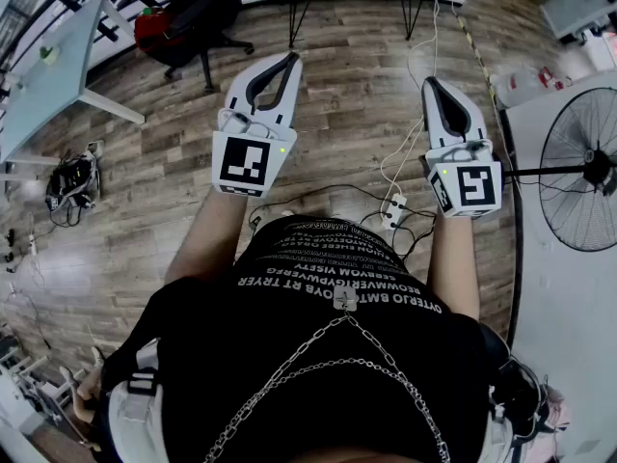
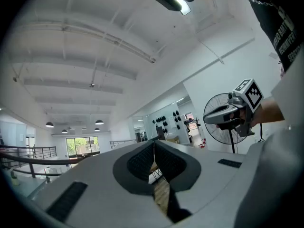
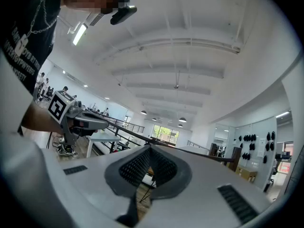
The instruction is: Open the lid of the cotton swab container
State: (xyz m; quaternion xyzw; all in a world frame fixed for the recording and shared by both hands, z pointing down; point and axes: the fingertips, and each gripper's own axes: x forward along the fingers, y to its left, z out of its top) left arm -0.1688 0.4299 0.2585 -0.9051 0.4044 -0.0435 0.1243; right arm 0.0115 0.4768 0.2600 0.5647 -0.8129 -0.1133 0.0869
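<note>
Through the head view I see both grippers held out level over the wooden floor (image 1: pixel 337 104), pointing toward 12 o'clock. The left gripper (image 1: pixel 290 58) sits at about 11 o'clock and the right gripper (image 1: pixel 429 81) at about 1 o'clock, well apart from each other.

In the left gripper view, the left gripper (image 2: pixel 153 142) has its jaws brought together at the tips, with nothing between the dark pads (image 2: pixel 140 163). Only floor shows through the gap behind them. The right gripper (image 2: pixel 205 120) hangs at 3 o'clock in that view, in front of a standing fan (image 2: pixel 223 127).

In the right gripper view, the right gripper (image 3: pixel 150 147) is likewise closed on nothing, its pads (image 3: pixel 164 167) meeting at the tip. The left gripper (image 3: pixel 107 123) shows at 9 o'clock there.

In the head view the fan (image 1: pixel 583 167) stands at 3 o'clock. A black office chair (image 1: pixel 198 17) is at 11 o'clock, a pale table (image 1: pixel 53 70) at 10 o'clock, and a white power strip (image 1: pixel 393 210) lies on the floor between my forearms.

I cannot tell where the cotton swab container is, as none of my views shows it.
</note>
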